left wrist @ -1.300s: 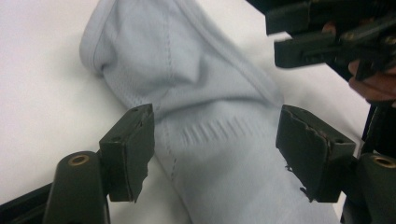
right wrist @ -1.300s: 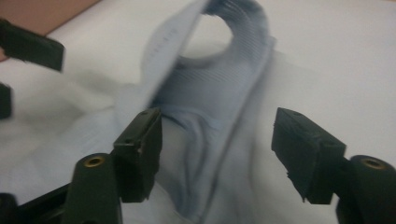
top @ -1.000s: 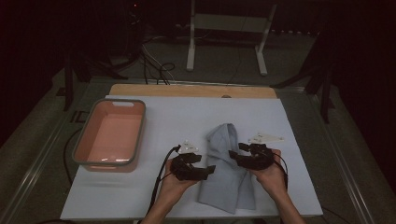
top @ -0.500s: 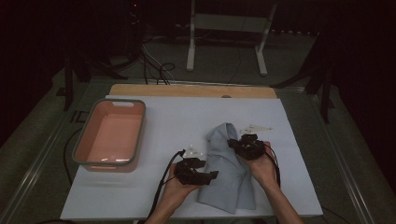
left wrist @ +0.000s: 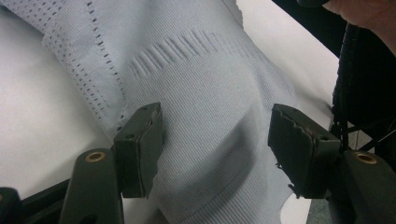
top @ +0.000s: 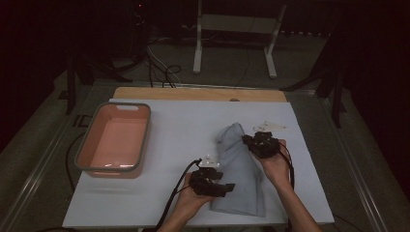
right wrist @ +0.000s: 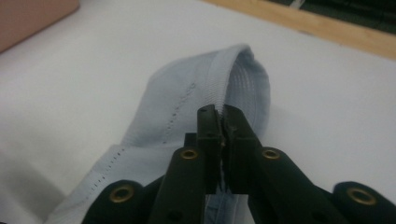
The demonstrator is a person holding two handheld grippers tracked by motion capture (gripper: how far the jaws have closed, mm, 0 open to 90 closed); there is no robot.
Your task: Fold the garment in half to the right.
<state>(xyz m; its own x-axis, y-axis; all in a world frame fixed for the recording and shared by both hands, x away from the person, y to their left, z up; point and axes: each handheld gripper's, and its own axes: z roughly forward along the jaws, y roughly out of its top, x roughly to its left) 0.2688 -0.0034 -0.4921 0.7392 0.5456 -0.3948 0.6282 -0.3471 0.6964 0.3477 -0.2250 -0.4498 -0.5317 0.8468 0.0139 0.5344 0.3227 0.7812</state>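
One garment in hand: pale blue knit cloth (top: 239,174), lying lengthwise on the white table (top: 193,125) at its near right, well apart from the pink tub (top: 116,140) on the left.

Right gripper (right wrist: 223,122): jaws have just been closing, then easing a little; they now stand pinched on a raised fold of the cloth at its far end, with fabric caught between the pads. In the high view this gripper (top: 261,144) sits at the cloth's upper right edge.

Left gripper (left wrist: 215,144): jaws about half open, straddling the knit near its lower part; pads stand clear of the fabric on either side, nothing gripped. In the high view it (top: 212,182) rests at the cloth's near left edge.

Progress, as judged: early. One end is secured; the second grip is lined up but not yet made. Cloth is still rumpled, neither folded flat nor lifted, and the tub holds nothing visible.
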